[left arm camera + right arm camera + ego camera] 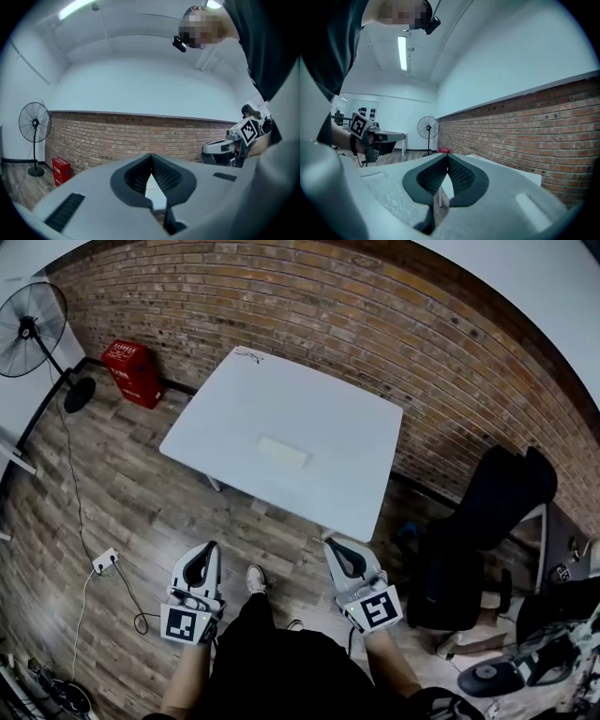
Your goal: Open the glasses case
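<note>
A pale, flat glasses case [283,452] lies shut near the middle of the white table [347,493]. Both grippers hang over the wooden floor, short of the table's near edge and well apart from the case. My left gripper [210,547] [151,156] is shut, its dark pads meeting with nothing between them. My right gripper [329,542] [446,156] is shut and empty too, its tips close to the table's near corner. The table top shows through the gap under the pads in both gripper views; I cannot make out the case there.
A brick wall [375,324] runs behind the table. A red box [132,371] and a standing fan [33,324] are at the far left. A black chair [483,521] stands right of the table. A power strip [104,561] with cables lies on the floor.
</note>
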`<action>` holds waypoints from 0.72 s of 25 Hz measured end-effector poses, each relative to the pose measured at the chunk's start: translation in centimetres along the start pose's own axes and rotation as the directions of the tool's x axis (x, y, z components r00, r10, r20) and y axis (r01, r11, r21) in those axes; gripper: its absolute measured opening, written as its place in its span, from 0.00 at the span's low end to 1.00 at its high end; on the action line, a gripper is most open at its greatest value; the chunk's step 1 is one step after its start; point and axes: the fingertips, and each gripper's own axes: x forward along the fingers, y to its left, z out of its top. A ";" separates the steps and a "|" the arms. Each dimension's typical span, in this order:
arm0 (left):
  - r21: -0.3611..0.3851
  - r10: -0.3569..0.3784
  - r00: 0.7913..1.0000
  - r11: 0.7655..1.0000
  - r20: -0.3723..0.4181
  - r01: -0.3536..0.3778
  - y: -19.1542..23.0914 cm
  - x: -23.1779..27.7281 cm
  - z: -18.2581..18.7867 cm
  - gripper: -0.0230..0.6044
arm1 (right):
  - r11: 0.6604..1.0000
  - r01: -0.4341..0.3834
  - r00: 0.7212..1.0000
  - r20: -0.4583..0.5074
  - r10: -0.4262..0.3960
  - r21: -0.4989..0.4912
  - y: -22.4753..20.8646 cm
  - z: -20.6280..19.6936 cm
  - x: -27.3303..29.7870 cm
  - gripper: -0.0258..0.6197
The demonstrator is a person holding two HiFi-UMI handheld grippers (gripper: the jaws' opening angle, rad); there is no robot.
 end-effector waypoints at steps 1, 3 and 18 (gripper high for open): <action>-0.010 -0.005 1.000 1.000 0.002 0.005 1.3 1.1 0.0 0.05 | 1.000 0.003 1.000 0.001 -0.003 -0.006 -0.4 0.5 1.6 0.05; -0.033 -0.015 1.000 0.999 -0.012 0.015 3.7 2.8 -0.5 0.05 | 1.000 0.014 1.000 0.003 -0.014 -0.013 -1.1 1.7 4.5 0.05; -0.083 -0.188 0.982 0.979 -0.027 0.185 7.8 14.6 -1.8 0.05 | 0.991 0.128 0.989 -0.064 -0.130 -0.022 -6.8 3.1 10.8 0.05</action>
